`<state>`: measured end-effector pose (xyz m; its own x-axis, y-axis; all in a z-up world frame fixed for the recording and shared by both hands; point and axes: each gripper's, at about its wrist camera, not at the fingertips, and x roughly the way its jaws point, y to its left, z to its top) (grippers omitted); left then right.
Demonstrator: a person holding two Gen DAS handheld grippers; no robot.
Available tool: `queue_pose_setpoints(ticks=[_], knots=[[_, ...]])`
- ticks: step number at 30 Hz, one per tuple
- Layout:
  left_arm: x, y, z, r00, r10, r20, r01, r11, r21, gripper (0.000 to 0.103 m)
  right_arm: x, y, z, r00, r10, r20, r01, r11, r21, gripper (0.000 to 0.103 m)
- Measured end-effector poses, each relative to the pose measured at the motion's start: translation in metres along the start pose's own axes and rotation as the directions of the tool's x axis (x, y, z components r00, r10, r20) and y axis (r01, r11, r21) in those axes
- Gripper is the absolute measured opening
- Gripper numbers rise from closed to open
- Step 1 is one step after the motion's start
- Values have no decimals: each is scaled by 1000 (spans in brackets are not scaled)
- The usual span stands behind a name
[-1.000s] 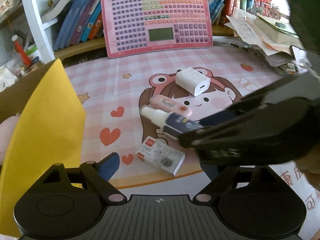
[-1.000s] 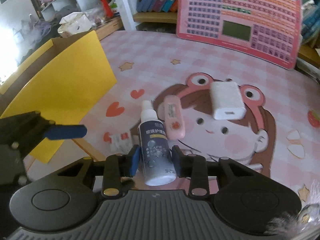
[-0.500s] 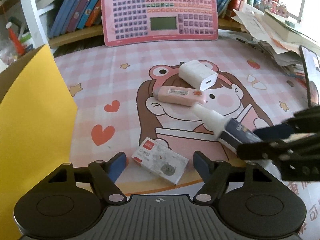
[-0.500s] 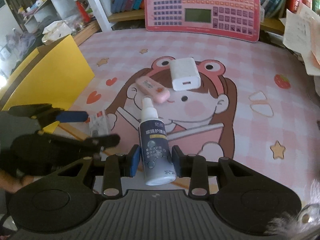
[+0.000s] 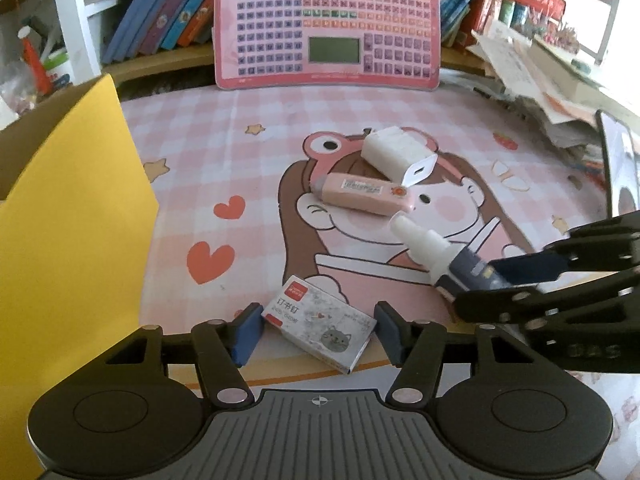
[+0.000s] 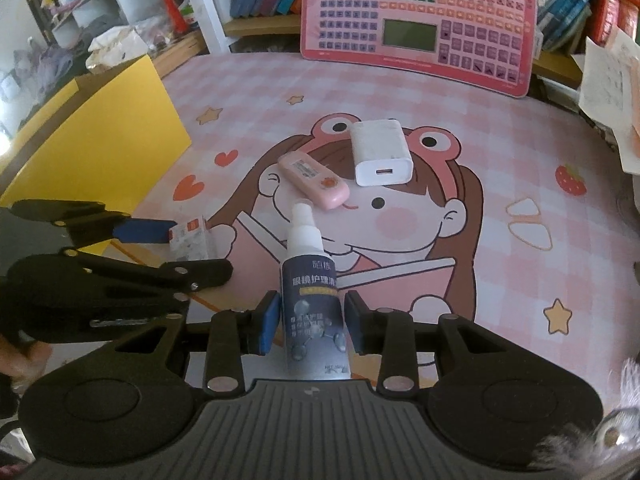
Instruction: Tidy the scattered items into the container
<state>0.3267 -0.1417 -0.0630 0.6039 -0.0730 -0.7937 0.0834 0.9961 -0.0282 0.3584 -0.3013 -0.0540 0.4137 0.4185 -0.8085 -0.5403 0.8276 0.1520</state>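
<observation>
A small staple box [image 5: 320,320] with a cat print lies on the pink mat between the fingers of my left gripper [image 5: 318,330]. Its jaws are closing, with the pads close beside the box's corners. From the right wrist view the same box [image 6: 190,240] sits between the left gripper's [image 6: 176,252] fingers. My right gripper [image 6: 312,320] is shut on a dark spray bottle [image 6: 314,308] with a white nozzle. That bottle [image 5: 440,256] hangs just above the mat in the right gripper [image 5: 512,280]. The yellow cardboard box [image 5: 72,240] [image 6: 100,136] stands open at the left.
A white charger [image 5: 396,156] [image 6: 380,152] and a pink oblong case [image 5: 364,194] [image 6: 314,178] lie mid-mat. A pink keyboard board [image 5: 326,24] leans against the bookshelf behind. Stacked papers [image 5: 540,80] and a phone [image 5: 618,168] crowd the right edge.
The left jaws have narrowed around the staple box. The right gripper with the spray bottle has moved from in front of the left camera off to the right.
</observation>
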Motion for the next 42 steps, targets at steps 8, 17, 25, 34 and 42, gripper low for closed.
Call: queue_pose_setpoints(ticks=[8, 17, 25, 34, 42], knots=[[-22, 0, -2, 999, -33, 28, 34, 999, -23, 60, 5, 6, -5, 1000, -22, -20, 21, 999, -29, 31], [-58, 3, -10, 995, -75, 62, 79, 995, -66, 60, -18, 2, -24, 1000, 28, -5, -27, 992, 126, 30], [-80, 0, -27, 990, -120, 74, 125, 990, -70, 60, -37, 19, -44, 998, 70, -5, -67, 979, 194, 30], [-103, 5, -45, 978, -181, 103, 188, 980, -62, 60, -58, 42, -63, 999, 44, 11, -45, 972, 232, 30], [-124, 20, -64, 960, -256, 115, 261, 965, -33, 60, -73, 81, -77, 1000, -2, 23, -4, 969, 245, 30]])
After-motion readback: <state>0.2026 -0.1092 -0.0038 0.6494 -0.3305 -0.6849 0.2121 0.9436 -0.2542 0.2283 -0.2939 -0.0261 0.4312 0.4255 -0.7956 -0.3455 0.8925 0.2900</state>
